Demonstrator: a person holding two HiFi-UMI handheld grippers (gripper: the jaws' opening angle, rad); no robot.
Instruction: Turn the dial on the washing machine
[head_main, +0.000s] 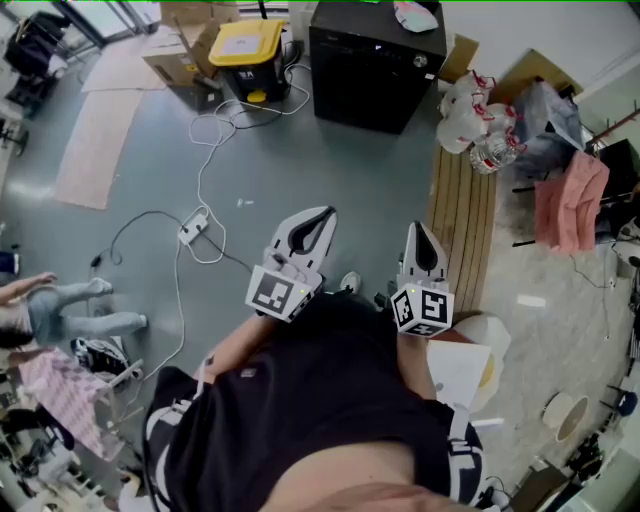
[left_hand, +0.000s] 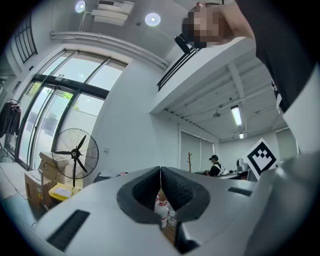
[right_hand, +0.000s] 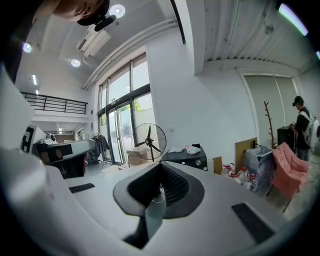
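Standing well ahead: black, boxy washing machine (head_main: 375, 70), untouched.

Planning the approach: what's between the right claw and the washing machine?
Head view: only bare grey floor between the right claw and the washing machine; wooden slats lie just right of that line.

Both jaws closed, nothing between: left white two-jaw gripper (head_main: 320, 216) and right white two-jaw gripper (head_main: 419, 234). Side by side, close to torso (head_main: 330, 400), tips pointing forward.
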